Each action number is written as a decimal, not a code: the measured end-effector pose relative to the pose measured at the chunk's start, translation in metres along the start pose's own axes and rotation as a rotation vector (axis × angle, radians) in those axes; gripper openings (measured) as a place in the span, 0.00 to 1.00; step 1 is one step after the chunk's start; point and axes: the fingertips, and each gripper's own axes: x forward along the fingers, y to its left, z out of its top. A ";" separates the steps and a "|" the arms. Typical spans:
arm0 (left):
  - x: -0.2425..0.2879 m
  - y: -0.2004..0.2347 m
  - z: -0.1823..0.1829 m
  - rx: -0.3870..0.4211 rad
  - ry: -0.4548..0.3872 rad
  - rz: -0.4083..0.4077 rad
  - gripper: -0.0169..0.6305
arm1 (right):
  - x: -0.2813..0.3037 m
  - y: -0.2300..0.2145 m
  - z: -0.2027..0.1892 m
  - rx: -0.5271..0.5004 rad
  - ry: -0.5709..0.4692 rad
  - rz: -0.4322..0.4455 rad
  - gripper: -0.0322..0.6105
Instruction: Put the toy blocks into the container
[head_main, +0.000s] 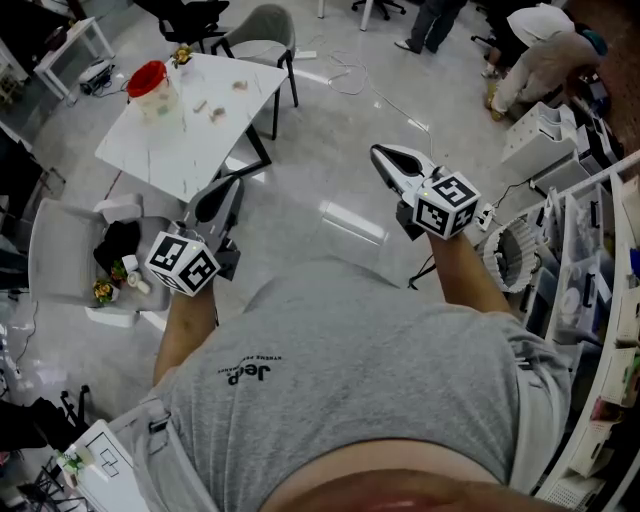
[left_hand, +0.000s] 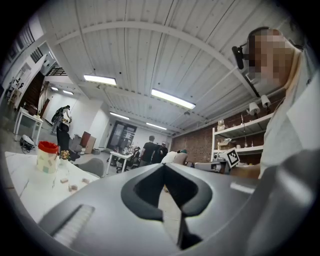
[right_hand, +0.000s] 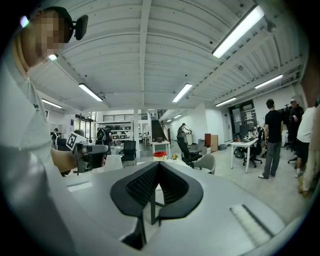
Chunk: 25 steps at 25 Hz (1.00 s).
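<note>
The clear container with a red lid (head_main: 152, 88) stands on a white table (head_main: 180, 150) at the upper left, well away from me. Small toy blocks (head_main: 205, 105) lie scattered on the tabletop beside it. In the left gripper view the container (left_hand: 47, 156) and blocks (left_hand: 72, 186) show at the left. My left gripper (head_main: 232, 182) is held out in front of my waist, over the floor, shut with nothing in it. My right gripper (head_main: 378, 152) is level beside it, also shut and empty. In the right gripper view the red lid (right_hand: 159, 155) shows far off, just past the closed tips.
A grey chair (head_main: 262, 30) stands behind the table. Another grey chair (head_main: 55, 250) at the left holds clutter. Shelving (head_main: 590, 280) lines the right side. People stand and crouch at the far end of the room (head_main: 545, 60). A cable runs across the floor (head_main: 400, 110).
</note>
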 end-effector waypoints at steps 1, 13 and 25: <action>0.001 -0.001 0.000 -0.002 0.001 0.001 0.12 | -0.001 -0.001 0.000 0.000 -0.001 0.000 0.05; 0.030 -0.026 -0.005 0.017 0.043 -0.054 0.62 | -0.019 -0.020 0.004 0.025 -0.021 0.007 0.05; 0.083 -0.089 -0.023 0.040 0.033 -0.015 0.64 | -0.077 -0.068 0.007 0.009 -0.032 0.055 0.05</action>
